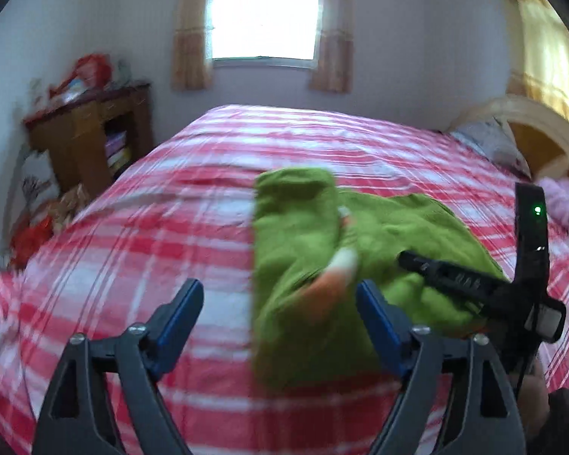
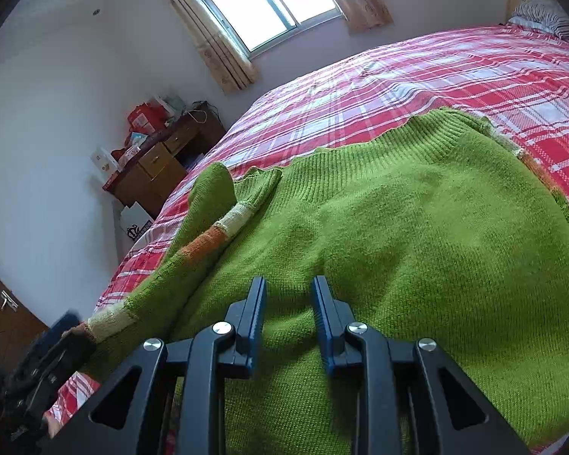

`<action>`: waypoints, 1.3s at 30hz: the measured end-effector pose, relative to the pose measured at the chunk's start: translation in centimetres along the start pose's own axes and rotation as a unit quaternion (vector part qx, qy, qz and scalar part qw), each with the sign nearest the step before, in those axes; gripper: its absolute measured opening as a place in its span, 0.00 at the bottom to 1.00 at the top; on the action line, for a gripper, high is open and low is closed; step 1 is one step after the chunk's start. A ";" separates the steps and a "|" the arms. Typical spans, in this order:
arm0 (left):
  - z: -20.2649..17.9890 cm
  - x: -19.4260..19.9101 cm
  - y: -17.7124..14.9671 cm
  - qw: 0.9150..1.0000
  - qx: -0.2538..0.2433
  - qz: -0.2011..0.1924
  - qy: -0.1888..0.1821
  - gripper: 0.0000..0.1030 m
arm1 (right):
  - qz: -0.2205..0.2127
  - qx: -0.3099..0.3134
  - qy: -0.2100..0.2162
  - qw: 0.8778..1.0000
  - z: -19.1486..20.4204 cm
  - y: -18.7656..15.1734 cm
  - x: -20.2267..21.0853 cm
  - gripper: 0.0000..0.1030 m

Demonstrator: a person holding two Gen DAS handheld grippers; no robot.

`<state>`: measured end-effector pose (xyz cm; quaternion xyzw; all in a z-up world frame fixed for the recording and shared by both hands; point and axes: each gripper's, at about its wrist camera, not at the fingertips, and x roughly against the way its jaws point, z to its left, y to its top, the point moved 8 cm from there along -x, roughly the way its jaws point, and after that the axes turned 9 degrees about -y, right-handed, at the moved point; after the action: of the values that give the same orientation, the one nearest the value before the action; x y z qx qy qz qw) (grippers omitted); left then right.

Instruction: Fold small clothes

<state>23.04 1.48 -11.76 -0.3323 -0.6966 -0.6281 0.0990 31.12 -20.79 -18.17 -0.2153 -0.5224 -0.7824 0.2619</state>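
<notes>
Green knitted sweater (image 2: pixel 398 227) spread on the bed (image 2: pixel 455 76) over its red-and-white checked cover, one sleeve (image 2: pixel 216 235) with orange and cream bands folded across the sweater's left part, hem side toward the window (image 2: pixel 261 3). Left gripper (image 1: pixel 280 299) held above the sweater's left edge with jaws wide apart and nothing between them; right gripper (image 2: pixel 289 295) low over the middle of the sweater, jaws partly apart, not clamped on the knit. Beyond the sweater, by the wall left of the bed, a wooden counter (image 2: pixel 159 167) piled with red bags and boxes, contents too blurred to tell.
</notes>
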 end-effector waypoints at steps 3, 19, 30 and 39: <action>0.9 -0.8 -1.9 0.999 0.026 0.030 -0.001 0.83 | -0.001 0.000 0.000 1.000 0.1 0.0 0.0 0.25; -2.6 -5.5 -1.1 0.999 -0.037 0.006 -0.011 0.33 | 0.012 0.001 -0.001 1.000 -0.2 0.1 -0.1 0.27; -2.8 -5.3 -1.4 0.999 -0.020 -0.002 -0.034 0.31 | 0.054 0.084 0.049 0.994 6.8 4.0 -2.6 0.74; -2.5 -5.5 -1.7 0.999 -0.006 0.008 -0.049 0.34 | 0.097 0.123 0.026 0.987 8.5 3.3 -7.9 0.37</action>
<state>25.50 -2.70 -15.72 -0.3686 -0.6943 -0.6144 0.0678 39.86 -12.49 -17.57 -0.2102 -0.5846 -0.6883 0.3745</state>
